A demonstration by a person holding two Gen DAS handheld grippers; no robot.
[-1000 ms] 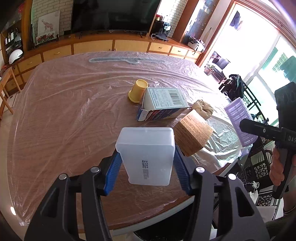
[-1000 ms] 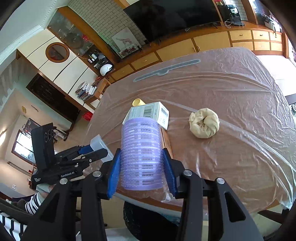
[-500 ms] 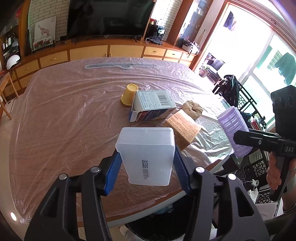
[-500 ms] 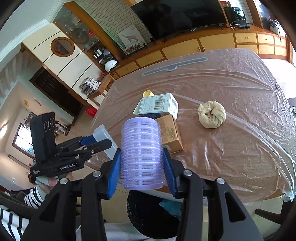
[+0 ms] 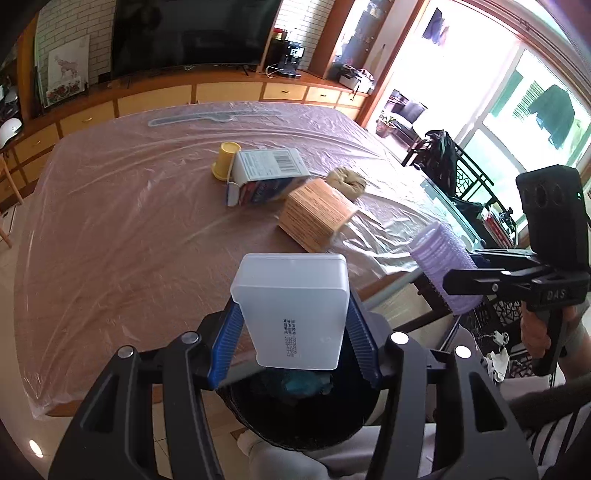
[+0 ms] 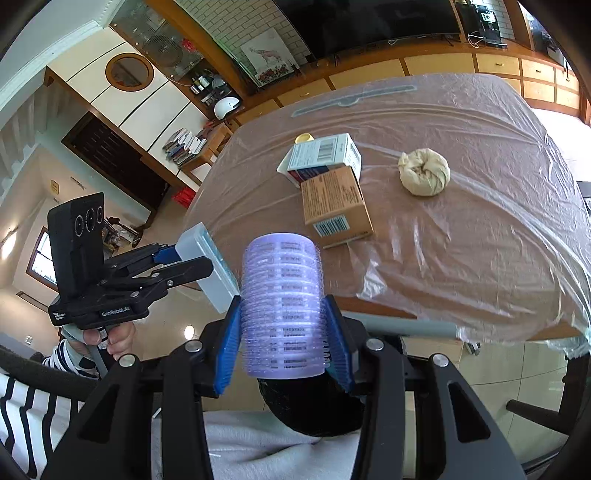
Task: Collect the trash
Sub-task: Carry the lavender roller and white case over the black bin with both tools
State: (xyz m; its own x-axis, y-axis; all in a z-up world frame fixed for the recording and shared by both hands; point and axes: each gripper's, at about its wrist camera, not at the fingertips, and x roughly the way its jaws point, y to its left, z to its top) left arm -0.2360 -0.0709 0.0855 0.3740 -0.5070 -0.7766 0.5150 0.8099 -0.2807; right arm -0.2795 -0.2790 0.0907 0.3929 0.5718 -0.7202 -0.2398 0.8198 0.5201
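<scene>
My left gripper is shut on a white plastic box and holds it above a black trash bin at the table's near edge. My right gripper is shut on a stack of purple plastic cups, also held above the bin. The cup stack shows in the left wrist view, the white box in the right wrist view. On the table lie a brown carton, a white carton, a yellow cup and a crumpled paper ball.
The wooden table is covered with clear plastic film. Blue-green trash lies in the bin. A black chair stands at the table's right side. Cabinets and a TV line the far wall.
Both grippers have pulled back from the table toward the near edge with their loads. The bin has come into view beneath them and the table items look farther away.
</scene>
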